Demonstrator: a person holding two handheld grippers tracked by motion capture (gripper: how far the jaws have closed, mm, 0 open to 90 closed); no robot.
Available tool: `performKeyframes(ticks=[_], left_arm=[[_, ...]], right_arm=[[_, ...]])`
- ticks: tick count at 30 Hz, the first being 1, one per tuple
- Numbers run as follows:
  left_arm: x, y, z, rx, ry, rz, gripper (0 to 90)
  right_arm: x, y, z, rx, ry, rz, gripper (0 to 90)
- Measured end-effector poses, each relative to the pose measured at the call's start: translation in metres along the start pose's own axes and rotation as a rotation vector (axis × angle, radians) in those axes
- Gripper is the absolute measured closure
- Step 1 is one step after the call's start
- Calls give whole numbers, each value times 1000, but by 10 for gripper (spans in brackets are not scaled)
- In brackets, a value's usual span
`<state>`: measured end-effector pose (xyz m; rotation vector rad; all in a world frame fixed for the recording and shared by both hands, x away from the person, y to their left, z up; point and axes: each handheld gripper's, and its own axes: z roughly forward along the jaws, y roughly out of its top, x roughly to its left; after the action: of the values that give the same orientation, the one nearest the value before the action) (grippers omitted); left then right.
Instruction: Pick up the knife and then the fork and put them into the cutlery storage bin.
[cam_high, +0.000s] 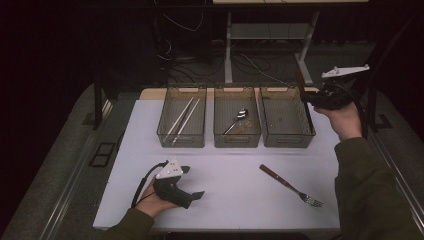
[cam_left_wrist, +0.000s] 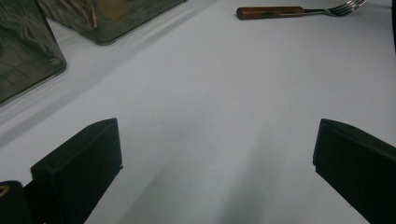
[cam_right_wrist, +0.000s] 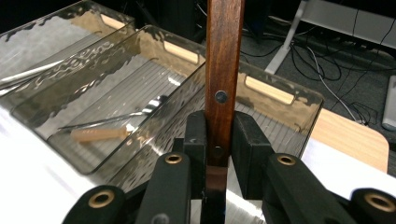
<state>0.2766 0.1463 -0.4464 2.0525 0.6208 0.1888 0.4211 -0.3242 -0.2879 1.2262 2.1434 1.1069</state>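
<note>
Brown wood fills the grip of the right hand-held gripper (cam_right_wrist: 219, 149): its two black jaws are pressed against a wooden handle (cam_right_wrist: 224, 70) with a metal rivet, and the handle stands upright between them in the right gripper view. What kind of utensil the handle belongs to cannot be told. In the high view that right hand-held gripper (cam_high: 307, 97) is held above the far right corner of the right bin (cam_high: 286, 135), off the surface.

Three clear smoked plastic bins stand side by side at the far side of the white surface (cam_high: 230, 175). The left bin (cam_high: 181, 137) holds pale chopsticks (cam_high: 183, 117); the middle bin (cam_high: 236, 139) holds a spoon (cam_high: 236, 120) with a wooden handle.

The left hand-held gripper (cam_high: 195, 182) rests low at the near left of the surface, its jaws spread wide with nothing between them, as the left gripper view confirms with bare white surface between the two black jaws.

A fork (cam_high: 291, 186) with a dark wooden handle lies flat on the surface at the near right, well apart from both hand-held grippers and in front of the right bin, tines pointing toward the near right edge.
</note>
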Motion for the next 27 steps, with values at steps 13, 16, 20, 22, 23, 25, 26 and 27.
performKeyframes(ticks=[13, 16, 20, 22, 23, 25, 26, 27], left_arm=[[0, 1, -2, -10, 1, 10, 0], [-1, 1, -2, -8, 1, 13, 0], [0, 2, -3, -14, 2, 14, 0], [0, 2, -3, -13, 3, 15, 0], [0, 2, -3, -12, 5, 16, 0], [0, 2, -2, -11, 4, 16, 0], [-1, 2, -2, -11, 2, 16, 0], [-1, 2, -2, -12, 2, 16, 0]], right_arm=[[-11, -4, 43, 7, -21, 11, 772], [-13, -10, 51, 22, -24, 18, 772], [-18, -19, 59, 54, -29, 34, 772], [-20, -25, 63, 74, -27, 43, 772], [-21, -28, 65, 83, -29, 49, 772], [-24, -34, 69, 97, -20, 60, 772], [-24, -36, 70, 104, -24, 60, 772], [-24, -38, 72, 114, -25, 59, 772]])
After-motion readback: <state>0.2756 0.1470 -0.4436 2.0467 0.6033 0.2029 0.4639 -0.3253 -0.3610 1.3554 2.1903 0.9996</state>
